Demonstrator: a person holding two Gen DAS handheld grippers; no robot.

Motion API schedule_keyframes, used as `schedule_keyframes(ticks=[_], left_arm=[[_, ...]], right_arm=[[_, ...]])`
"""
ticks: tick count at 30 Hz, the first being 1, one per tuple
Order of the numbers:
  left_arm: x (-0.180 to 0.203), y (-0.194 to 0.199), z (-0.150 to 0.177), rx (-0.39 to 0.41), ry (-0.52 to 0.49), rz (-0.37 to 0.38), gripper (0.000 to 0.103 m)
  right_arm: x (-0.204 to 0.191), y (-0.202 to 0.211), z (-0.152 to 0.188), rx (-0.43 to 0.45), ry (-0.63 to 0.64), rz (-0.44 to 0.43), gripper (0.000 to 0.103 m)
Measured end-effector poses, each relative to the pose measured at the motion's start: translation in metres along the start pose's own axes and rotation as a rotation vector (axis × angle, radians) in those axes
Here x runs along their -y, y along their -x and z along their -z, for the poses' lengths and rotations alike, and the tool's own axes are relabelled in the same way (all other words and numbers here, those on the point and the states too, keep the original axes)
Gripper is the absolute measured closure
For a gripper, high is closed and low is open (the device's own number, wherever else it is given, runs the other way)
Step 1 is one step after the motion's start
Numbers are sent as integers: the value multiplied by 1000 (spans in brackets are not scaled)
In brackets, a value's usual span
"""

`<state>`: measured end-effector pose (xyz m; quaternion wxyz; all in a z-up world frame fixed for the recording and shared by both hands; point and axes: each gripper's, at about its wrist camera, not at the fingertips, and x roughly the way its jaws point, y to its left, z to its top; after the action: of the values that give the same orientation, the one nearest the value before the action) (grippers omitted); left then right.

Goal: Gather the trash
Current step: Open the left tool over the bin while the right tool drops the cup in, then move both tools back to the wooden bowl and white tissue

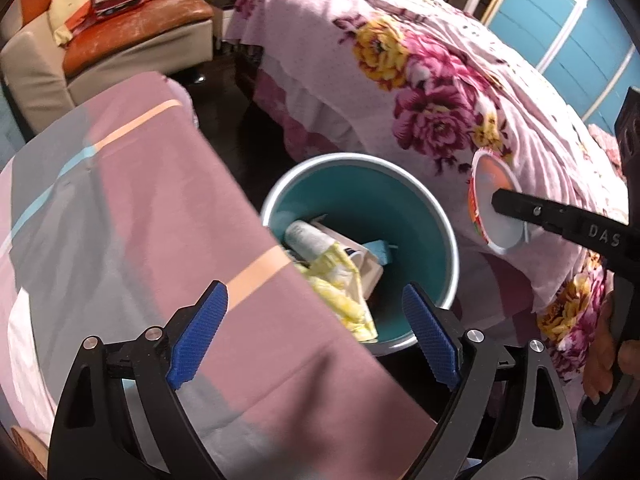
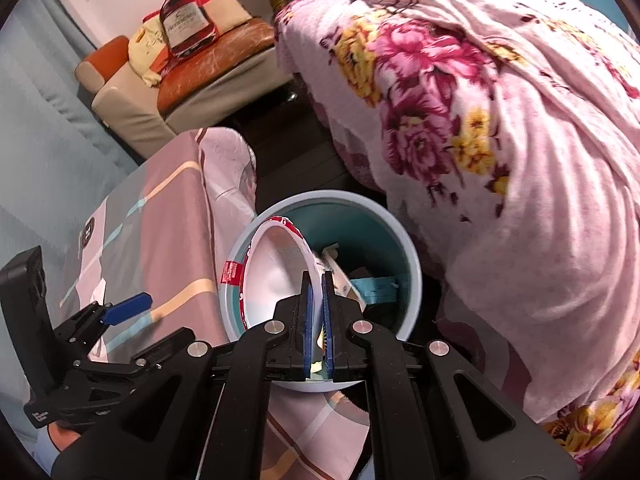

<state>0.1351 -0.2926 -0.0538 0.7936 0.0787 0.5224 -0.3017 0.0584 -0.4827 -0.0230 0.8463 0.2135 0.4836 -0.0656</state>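
Note:
A teal waste bin (image 1: 404, 204) stands on the dark floor between two beds. It holds a yellow wrapper (image 1: 340, 284), a white roll and a blue scrap (image 1: 380, 250). My left gripper (image 1: 314, 294) is open above the bin's near edge, with nothing between its blue pads (image 1: 200, 336). My right gripper (image 2: 317, 280) is shut on the rim of a white paper bowl (image 2: 272, 276) with a red outside, tilted on edge over the bin (image 2: 332, 194). In the left wrist view that bowl (image 1: 490, 174) hangs right of the bin on the right gripper (image 1: 498, 202).
A bed with a pink and grey striped sheet (image 1: 120, 220) lies left of the bin, partly covering its rim. A floral pink blanket (image 1: 420, 80) drapes the bed on the right. A tan and orange sofa (image 1: 120, 40) with bags stands behind. A hand (image 1: 600, 360) grips the right handle.

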Motion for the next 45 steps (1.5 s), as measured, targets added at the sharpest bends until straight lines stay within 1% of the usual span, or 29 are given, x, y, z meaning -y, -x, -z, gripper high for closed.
schedule_keyframes(ticks=[4, 10, 11, 13, 14, 17, 19, 21, 23, 27, 36, 43, 45], left_arm=[[-14, 7, 4, 11, 18, -9, 13], [-33, 16, 11, 23, 38, -12, 13], [-36, 17, 12, 24, 42, -11, 13], [-42, 19, 14, 25, 54, -7, 13], [-45, 20, 15, 26, 61, -3, 13], [-52, 20, 17, 25, 75, 8, 12], [-55, 21, 19, 24, 80, 13, 12], [-58, 23, 22, 26, 83, 15, 12], [-61, 25, 24, 27, 89, 20, 12], [-66, 33, 30, 37, 100, 24, 12], [-83, 65, 48, 83, 133, 20, 10], [-98, 94, 69, 123, 164, 10, 10], [-102, 101, 76, 131, 172, 7, 9]], right_arm=[[-14, -17, -1, -42, 15, -10, 96], [-36, -35, -3, -73, 51, -18, 95], [-39, -36, -3, -76, 53, -20, 92], [-44, -41, -4, -84, 56, -31, 78], [-47, -42, -4, -83, 55, -32, 67], [-52, -44, -3, -83, 53, -28, 64], [-54, -44, -2, -85, 48, -23, 55], [-56, -41, 0, -81, 45, -13, 42], [-58, -39, 1, -78, 39, -5, 34], [-59, -31, 5, -77, 32, 7, 30], [-72, -12, 17, -70, 27, 14, 28], [-101, 2, 32, -71, 70, 8, 28], [-110, 5, 36, -77, 83, 3, 24]])
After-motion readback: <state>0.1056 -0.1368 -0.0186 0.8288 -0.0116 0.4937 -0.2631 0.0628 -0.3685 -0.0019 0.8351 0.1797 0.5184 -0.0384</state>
